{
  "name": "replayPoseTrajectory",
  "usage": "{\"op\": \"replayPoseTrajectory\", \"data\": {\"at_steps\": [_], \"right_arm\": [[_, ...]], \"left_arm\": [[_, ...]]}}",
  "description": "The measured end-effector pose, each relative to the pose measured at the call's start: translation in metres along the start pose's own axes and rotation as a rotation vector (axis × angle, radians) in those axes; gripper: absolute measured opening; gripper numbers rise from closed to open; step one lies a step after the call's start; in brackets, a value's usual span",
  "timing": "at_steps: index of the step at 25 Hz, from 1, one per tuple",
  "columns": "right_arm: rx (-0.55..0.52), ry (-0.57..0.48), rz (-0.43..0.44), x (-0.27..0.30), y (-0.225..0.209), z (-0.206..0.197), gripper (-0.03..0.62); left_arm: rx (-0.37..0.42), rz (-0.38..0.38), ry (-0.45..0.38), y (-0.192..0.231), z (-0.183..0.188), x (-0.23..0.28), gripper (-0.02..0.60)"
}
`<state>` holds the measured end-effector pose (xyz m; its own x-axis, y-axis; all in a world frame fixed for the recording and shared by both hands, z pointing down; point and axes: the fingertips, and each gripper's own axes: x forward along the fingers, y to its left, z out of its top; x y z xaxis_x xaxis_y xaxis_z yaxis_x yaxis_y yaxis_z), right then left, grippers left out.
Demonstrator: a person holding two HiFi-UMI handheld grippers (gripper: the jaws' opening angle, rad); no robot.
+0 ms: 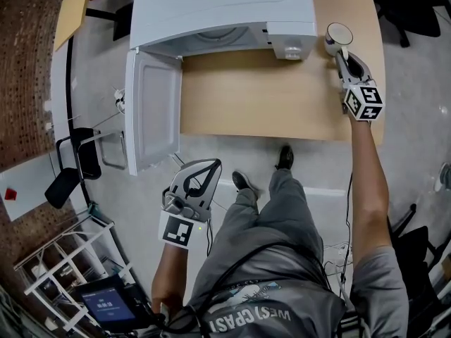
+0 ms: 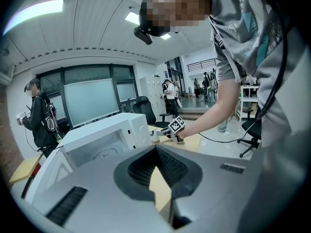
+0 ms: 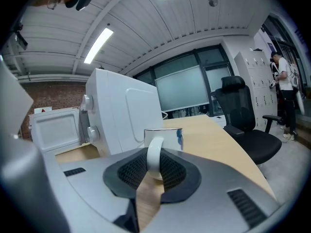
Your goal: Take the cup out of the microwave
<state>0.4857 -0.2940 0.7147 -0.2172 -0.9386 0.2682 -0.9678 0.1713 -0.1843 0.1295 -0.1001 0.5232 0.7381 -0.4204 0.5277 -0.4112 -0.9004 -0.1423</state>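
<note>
Right tongs (image 1: 341, 53), arm (image 1: 368, 182) outstretched, pinch the cup (image 1: 338, 35) by its handle.

A: Microwave (image 1: 225, 13)?
B: Its far side is cut off by the top edge of the head view. Its own roof hides most of the cavity.
A: Cup (image 3: 164, 132)?
B: Base hidden behind the right gripper (image 3: 154, 163). Blue mark too small to tell.
A: Small screen (image 1: 109, 305), near left?
B: Text too small to read.
</note>
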Motion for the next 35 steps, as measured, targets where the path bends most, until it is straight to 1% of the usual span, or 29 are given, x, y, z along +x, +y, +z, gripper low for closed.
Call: {"op": "replayPoseTrajectory", "data": {"at_steps": [7,11,14,17,20,24,29,32,33,35], "right_arm": [[-0.002,-0.009,-0.016,-0.001,0.001,-0.006,0.069],[-0.010,0.003,-0.014,-0.001,0.003,-0.009,0.070],[-0.029,0.010,-0.016,-0.007,-0.006,-0.013,0.071],[-0.046,0.004,-0.006,-0.006,-0.005,-0.014,0.071],[-0.056,0.012,-0.004,-0.003,0.004,-0.019,0.071],[-0.079,0.043,0.016,0.000,0.011,-0.033,0.071],[-0.043,0.066,0.047,0.003,0.017,-0.039,0.072],[-0.046,0.086,0.049,0.002,0.018,-0.039,0.074],[-0.050,0.092,0.053,0.002,0.020,-0.039,0.081],[-0.062,0.105,0.064,0.002,0.024,-0.040,0.132]], "left_arm": [[-0.013,0.000,-0.009,0.000,-0.004,0.003,0.043],[-0.052,0.021,-0.056,0.002,0.003,0.005,0.043],[-0.074,0.016,-0.078,-0.001,0.005,0.011,0.043],[-0.031,0.006,-0.089,0.001,0.010,0.012,0.043],[0.003,-0.003,-0.080,0.005,0.010,0.006,0.043],[0.017,0.001,-0.085,0.007,0.008,0.001,0.043],[0.027,0.012,-0.102,0.013,0.010,-0.008,0.043],[0.027,0.018,-0.111,0.014,0.011,-0.014,0.043],[0.027,0.020,-0.113,0.014,0.011,-0.016,0.043],[0.026,0.024,-0.117,0.015,0.009,-0.020,0.043]]}}
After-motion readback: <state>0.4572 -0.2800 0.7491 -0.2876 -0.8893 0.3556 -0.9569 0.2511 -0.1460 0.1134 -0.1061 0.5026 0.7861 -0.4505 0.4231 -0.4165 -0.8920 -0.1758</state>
